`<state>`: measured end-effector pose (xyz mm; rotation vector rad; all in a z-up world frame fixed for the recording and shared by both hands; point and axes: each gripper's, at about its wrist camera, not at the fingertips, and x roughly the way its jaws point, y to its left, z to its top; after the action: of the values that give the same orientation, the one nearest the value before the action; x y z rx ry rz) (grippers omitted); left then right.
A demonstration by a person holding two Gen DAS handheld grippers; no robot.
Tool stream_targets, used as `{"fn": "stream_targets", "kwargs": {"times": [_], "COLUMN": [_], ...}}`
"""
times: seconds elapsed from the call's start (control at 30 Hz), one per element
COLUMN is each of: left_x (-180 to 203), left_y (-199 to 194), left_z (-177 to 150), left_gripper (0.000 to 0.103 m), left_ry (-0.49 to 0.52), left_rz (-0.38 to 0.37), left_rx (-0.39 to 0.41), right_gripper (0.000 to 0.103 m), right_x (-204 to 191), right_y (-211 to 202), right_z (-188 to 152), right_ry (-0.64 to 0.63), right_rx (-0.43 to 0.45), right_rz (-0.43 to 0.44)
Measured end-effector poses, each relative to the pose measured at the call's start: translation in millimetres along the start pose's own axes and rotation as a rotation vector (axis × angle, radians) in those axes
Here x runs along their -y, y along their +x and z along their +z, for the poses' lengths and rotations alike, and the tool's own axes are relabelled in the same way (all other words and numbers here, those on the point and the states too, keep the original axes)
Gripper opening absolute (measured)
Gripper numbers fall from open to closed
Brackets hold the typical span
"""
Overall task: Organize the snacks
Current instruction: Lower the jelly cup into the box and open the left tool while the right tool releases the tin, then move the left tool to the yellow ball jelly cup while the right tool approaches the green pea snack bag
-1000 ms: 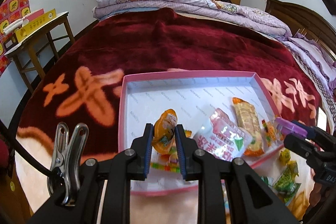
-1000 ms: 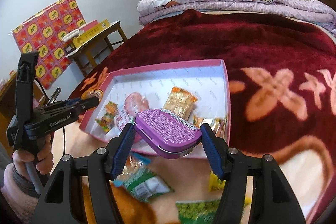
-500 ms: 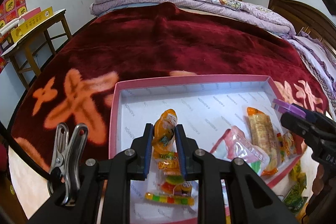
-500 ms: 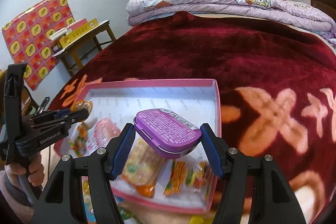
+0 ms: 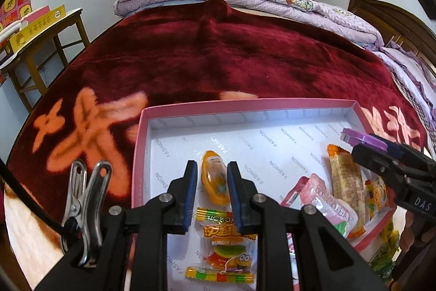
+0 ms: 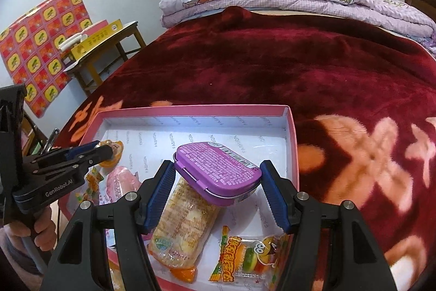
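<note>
A dark red blanket [image 5: 218, 53] with orange flower shapes is spread over the bed, and on it a shallow pink box [image 5: 141, 132] with a white lining is set. Several snacks are already laid in the box: a long biscuit pack [image 6: 185, 225], a pink packet [image 5: 324, 201] and gummy packets [image 5: 229, 244] near the front edge. More packets are seen outside the box, on the blanket by its near right corner.

Two items are held above the box. A purple tin [image 6: 218, 171] is clamped by its ends between the wide-set jaws of the right gripper [image 6: 218, 192]; its long axis is laid across the gripper, from finger to finger, and it is tilted slightly, the far left corner higher. Directly beneath it the biscuit pack is found, with bare lining just beyond and to the right. An orange jelly pouch [image 5: 215, 182] is pinched between the nearly closed jaws of the left gripper [image 5: 212, 190], its long axis pointing away along the fingers, over bare lining in the left half of the box.

Each item is judged to lie already over the box, so the coming move is a lowering and release. For the tin, the free floor lies ahead of the gripper, toward the far right corner; a drop straight down would land it on the biscuit pack.
</note>
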<state>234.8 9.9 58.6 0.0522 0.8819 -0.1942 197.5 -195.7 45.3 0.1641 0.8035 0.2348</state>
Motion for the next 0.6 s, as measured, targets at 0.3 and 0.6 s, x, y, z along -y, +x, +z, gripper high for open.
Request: {"fn": "stream_targets", "kwargs": {"times": [0.3,0.6], "left_x": [6,4], "left_y": [-4,-21], "left_z": [-3,-8], "left_gripper": [0.029,0.029], "left_ry": [0.022,0.001], "left_rz": [0.012,-0.021], "left_rx": [-0.007,0.0], "right_gripper": [0.066,0.066], "right_x": [3,-6], "right_y": [-6,-27], "right_z": [1,0], "right_ry": [0.025,-0.006], "right_rx": [0.022,0.047], "right_rz": [-0.018,0.008]}}
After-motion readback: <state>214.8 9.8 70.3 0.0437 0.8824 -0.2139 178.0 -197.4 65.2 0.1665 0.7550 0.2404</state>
